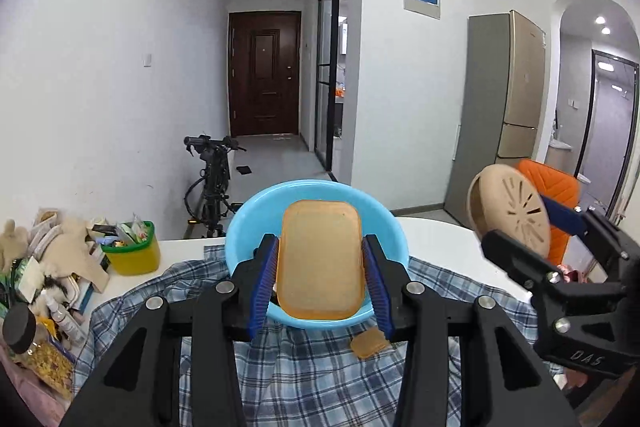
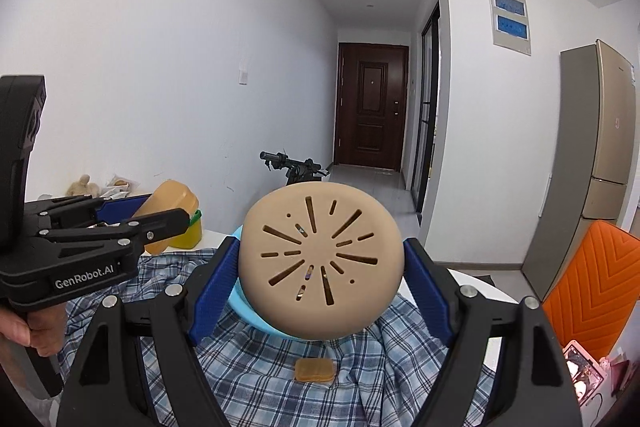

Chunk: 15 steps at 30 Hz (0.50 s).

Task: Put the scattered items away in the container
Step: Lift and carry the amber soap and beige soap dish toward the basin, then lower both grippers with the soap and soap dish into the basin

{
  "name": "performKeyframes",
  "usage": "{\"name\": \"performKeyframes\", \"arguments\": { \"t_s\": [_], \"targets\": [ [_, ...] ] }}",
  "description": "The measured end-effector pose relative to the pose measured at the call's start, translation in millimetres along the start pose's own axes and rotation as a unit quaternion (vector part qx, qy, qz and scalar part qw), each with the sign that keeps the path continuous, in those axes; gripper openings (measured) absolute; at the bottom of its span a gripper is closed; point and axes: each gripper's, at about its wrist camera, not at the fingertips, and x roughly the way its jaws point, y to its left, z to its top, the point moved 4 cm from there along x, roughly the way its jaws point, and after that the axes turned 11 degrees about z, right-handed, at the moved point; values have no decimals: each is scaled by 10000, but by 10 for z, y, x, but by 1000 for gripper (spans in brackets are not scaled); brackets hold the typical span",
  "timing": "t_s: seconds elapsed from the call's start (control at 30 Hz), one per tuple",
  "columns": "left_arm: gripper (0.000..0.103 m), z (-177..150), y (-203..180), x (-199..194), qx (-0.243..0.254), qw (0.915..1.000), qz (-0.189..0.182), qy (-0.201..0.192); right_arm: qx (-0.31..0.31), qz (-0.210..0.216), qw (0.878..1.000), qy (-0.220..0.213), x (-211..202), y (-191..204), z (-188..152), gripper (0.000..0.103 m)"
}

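Observation:
My left gripper (image 1: 322,267) is shut on an amber rectangular tray (image 1: 322,259) and holds it just over the light blue basin (image 1: 248,223). My right gripper (image 2: 320,267) is shut on a round beige slotted lid (image 2: 320,259), held above the basin (image 2: 244,311); the lid also shows in the left wrist view (image 1: 510,215). The tray shows in the right wrist view (image 2: 172,203) at the left. A small amber piece (image 1: 369,342) lies on the plaid cloth in front of the basin; it also shows in the right wrist view (image 2: 314,370).
A blue plaid cloth (image 1: 304,379) covers the white table (image 1: 440,239). A yellow-green bin (image 1: 132,251) with packets and a pile of clutter (image 1: 44,267) stand at the left. An orange chair (image 2: 592,283) is at the right. A scooter (image 1: 212,179) stands behind the table.

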Motion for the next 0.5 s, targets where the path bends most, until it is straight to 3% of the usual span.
{"name": "performKeyframes", "arguments": {
  "t_s": [0.37, 0.5],
  "targets": [
    [45, 70, 16, 121, 3, 9999, 9, -149, 67, 106, 9999, 59, 193, -96, 44, 79],
    [45, 149, 22, 368, -107, 9998, -163, 23, 151, 111, 9998, 68, 335, -204, 83, 79]
  ]
}}
